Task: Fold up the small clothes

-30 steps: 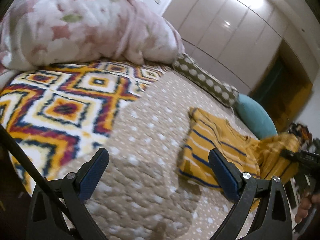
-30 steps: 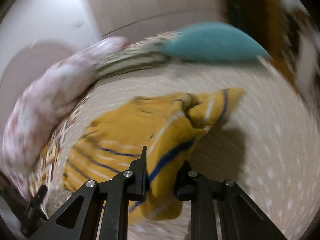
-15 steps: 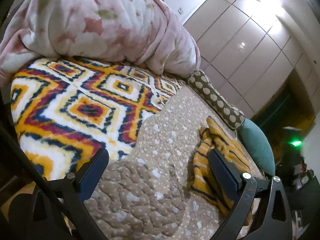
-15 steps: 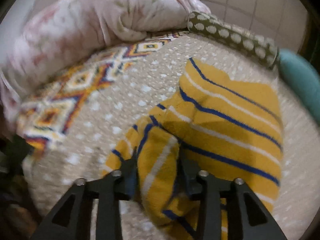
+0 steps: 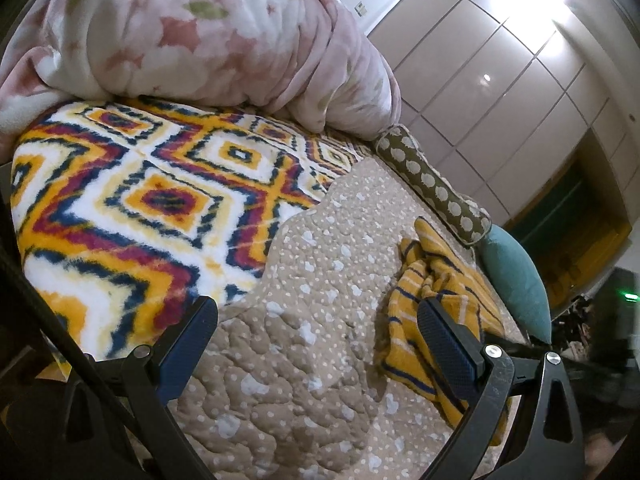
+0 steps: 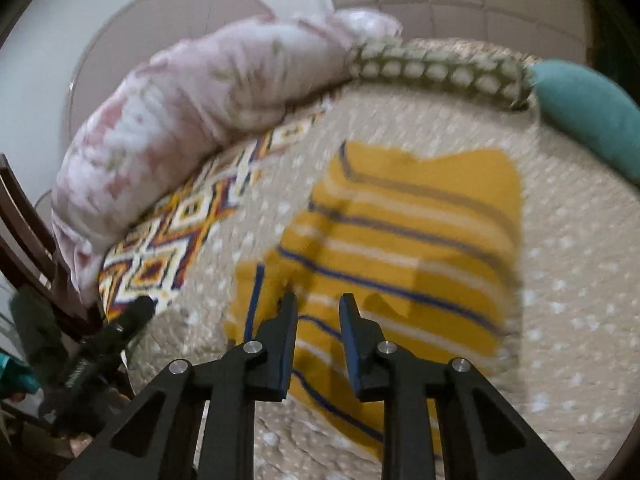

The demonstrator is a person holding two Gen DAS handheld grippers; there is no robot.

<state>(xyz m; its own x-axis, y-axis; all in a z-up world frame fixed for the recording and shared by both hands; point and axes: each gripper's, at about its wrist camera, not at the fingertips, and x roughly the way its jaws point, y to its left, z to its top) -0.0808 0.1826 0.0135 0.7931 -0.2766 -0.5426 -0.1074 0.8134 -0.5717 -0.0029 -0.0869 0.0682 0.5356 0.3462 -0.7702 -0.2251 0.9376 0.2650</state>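
Note:
A small yellow garment (image 5: 436, 280) with blue and white stripes lies rumpled on the beige dotted quilt (image 5: 320, 264), near the far pillows. In the right wrist view the garment (image 6: 420, 240) is spread below and ahead of my right gripper (image 6: 318, 300). Its jaws are closing with a narrow gap. No cloth is pinched between them; the fabric shows through the gap from underneath. My left gripper (image 5: 316, 308) hovers over the quilt, wide open and holding nothing, with its right finger in front of the garment's near edge.
A pink floral duvet (image 5: 200, 32) is heaped at the head of the bed over a bright diamond-patterned blanket (image 5: 140, 200). A dotted bolster (image 5: 432, 184) and a teal cushion (image 5: 516, 276) line the far edge. Wardrobe doors (image 5: 500, 80) stand behind. A dark wooden chair (image 6: 24, 220) is at the left.
My right gripper carried a fold of the yellow garment across, let it go, and now hangs above it. The garment lies flatter. The left gripper's view rolled slightly.

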